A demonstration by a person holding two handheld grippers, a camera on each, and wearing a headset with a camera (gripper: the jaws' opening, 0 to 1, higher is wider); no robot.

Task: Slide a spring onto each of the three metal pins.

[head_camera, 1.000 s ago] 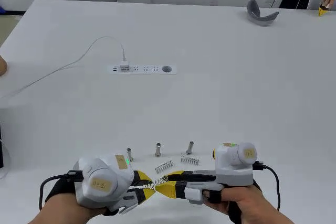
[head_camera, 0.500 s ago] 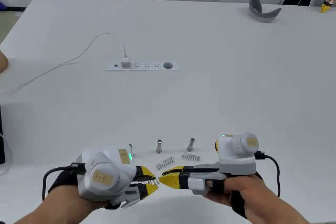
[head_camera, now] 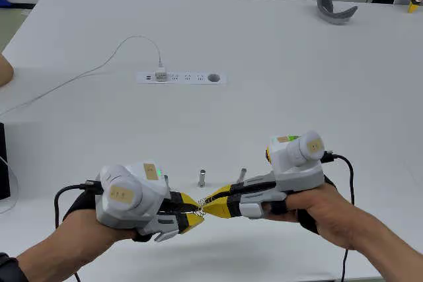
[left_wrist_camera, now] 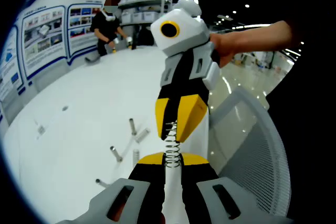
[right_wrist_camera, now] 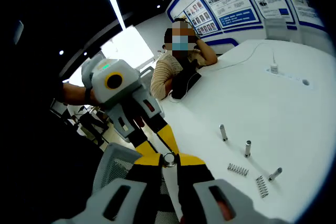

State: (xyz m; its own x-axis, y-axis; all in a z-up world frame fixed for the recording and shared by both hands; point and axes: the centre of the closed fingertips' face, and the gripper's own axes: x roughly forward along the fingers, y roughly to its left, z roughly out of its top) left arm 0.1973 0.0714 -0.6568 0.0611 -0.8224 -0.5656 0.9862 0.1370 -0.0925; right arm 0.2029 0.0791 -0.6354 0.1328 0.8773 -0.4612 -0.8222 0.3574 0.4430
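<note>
Three short metal pins stand on the white table; two of them [head_camera: 202, 176] [head_camera: 242, 174] rise just beyond the grippers. In the right gripper view the pins [right_wrist_camera: 223, 131] [right_wrist_camera: 247, 148] [right_wrist_camera: 275, 173] are bare, and two loose springs [right_wrist_camera: 237, 169] [right_wrist_camera: 261, 186] lie beside them. My left gripper [head_camera: 193, 208] and right gripper [head_camera: 210, 204] meet tip to tip above the table's near edge. A third spring [left_wrist_camera: 170, 145] runs from my left jaws up to the right gripper's yellow tips. Its end ring [right_wrist_camera: 168, 158] sits between my right jaws. Both grippers are shut on it.
A white power strip [head_camera: 182, 78] with a plugged cable lies mid-table. A grey curved object [head_camera: 334, 6] rests at the far right. A person [right_wrist_camera: 181, 61] sits at the table's left side, another stands far off [left_wrist_camera: 110, 22]. Chairs stand behind the table.
Half a second ago the two grippers' tips stood slightly apart. Now they touch again with the spring between them, and both are held higher above the table.
</note>
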